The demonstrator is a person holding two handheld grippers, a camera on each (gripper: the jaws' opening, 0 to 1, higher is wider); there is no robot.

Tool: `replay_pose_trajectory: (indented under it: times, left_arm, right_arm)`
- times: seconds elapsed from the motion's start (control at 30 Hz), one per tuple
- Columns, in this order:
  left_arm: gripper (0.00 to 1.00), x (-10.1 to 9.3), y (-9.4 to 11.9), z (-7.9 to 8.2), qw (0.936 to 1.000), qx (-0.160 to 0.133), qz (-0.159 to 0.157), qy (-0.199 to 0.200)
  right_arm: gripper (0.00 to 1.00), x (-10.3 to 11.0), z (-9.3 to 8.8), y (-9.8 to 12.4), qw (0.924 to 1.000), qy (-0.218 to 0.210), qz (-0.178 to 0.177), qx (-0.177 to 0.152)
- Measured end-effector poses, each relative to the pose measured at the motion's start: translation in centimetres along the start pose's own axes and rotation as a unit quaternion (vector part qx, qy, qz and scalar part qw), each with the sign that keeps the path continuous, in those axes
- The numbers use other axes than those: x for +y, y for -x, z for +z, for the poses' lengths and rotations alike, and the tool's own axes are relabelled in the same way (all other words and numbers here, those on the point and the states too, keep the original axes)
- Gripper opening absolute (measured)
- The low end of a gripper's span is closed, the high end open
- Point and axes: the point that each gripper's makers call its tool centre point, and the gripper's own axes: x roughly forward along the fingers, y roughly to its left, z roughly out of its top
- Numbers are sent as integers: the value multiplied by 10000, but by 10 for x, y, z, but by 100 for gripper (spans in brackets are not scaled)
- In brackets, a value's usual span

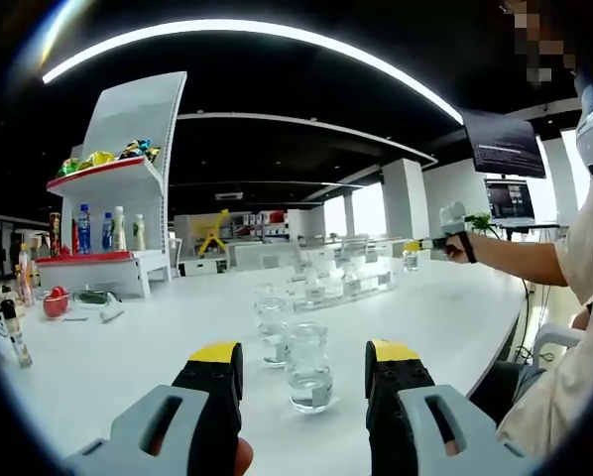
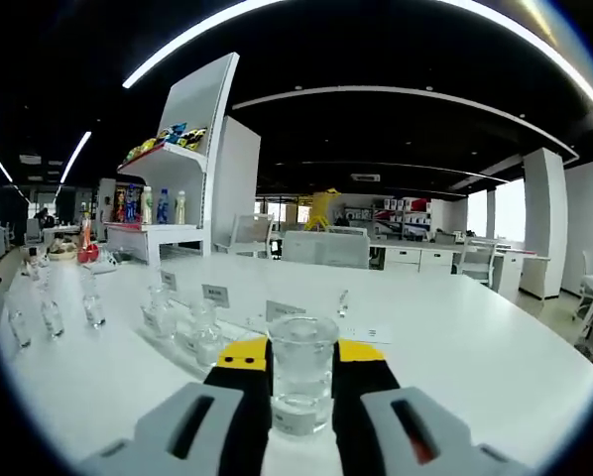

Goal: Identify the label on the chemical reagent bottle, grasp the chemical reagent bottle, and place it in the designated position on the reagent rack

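Several clear glass reagent bottles stand on the white table (image 1: 158, 347). One bottle (image 1: 308, 369) stands just ahead of my left gripper (image 1: 304, 353), which is open with its yellow-tipped jaws wide on either side of it. Another bottle (image 1: 273, 327) is behind it. The clear stepped reagent rack (image 1: 341, 286) lies farther back. My right gripper (image 2: 301, 359) is shut on a clear bottle (image 2: 300, 382) held above the table. The rack (image 2: 207, 322) with white label cards sits beyond it to the left. In the left gripper view the right gripper (image 1: 427, 243) holds that bottle (image 1: 411, 258) near the rack's far end.
A white display shelf (image 1: 128, 188) with drink bottles and snacks stands at the table's far left, a red object (image 1: 56, 300) near it. The person's arm (image 1: 515, 260) reaches in from the right. Loose bottles (image 2: 51, 315) stand left of the rack. Monitors (image 1: 505, 149) hang beyond the table edge.
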Motion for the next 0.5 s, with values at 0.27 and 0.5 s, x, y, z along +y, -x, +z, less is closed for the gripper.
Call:
replay_pose_trajectory:
  times: [0.27,0.5]
  left_arm:
    - [49,1,0,1,10000,-34,25,34]
    - [49,1,-1,-1,10000,0,-3,15]
  right_arm:
    - [22,13,13,-11,9999,10,148,-40]
    - [22,22,22,-25,9996,136,231,-45]
